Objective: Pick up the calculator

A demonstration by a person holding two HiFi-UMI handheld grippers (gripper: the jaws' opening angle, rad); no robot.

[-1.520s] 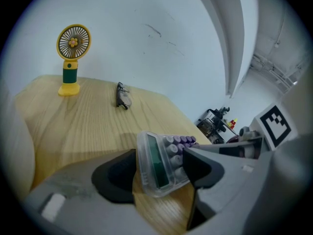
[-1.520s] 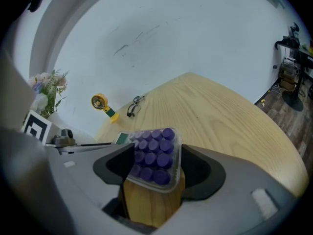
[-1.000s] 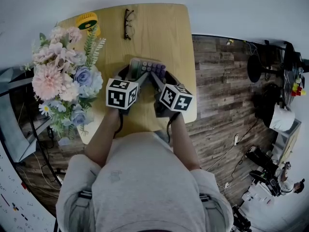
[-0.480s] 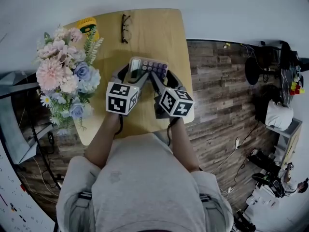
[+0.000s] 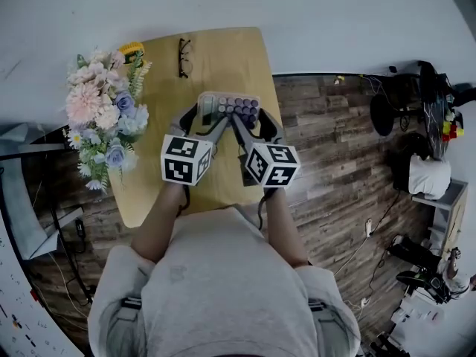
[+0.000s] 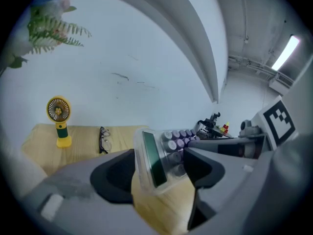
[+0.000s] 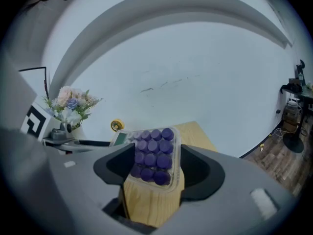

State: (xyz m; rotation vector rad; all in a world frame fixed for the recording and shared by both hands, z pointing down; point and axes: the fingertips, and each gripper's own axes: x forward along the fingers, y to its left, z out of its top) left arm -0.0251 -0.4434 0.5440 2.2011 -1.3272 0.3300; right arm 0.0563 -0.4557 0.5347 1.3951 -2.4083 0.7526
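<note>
Left gripper (image 6: pixel 157 166): jaws clamped on the display end of the calculator (image 6: pixel 152 156). Right gripper (image 7: pixel 152 166): jaws clamped on its purple-key end, just beside the left. Wooden table (image 5: pixel 223 58) under both. Ahead of left gripper: glasses (image 6: pixel 104 139), then yellow fan (image 6: pixel 58 119). Flowers (image 5: pixel 104 117) off to its left.

Clamped: left hand-held gripper (image 5: pixel 205 120), right hand-held gripper (image 5: pixel 254 123).

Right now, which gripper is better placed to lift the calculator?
Right, probably. The right gripper is shut squarely across the calculator at its purple keypad, the bulk of its body. The left gripper is shut only on the display end, which sits tilted.
</note>
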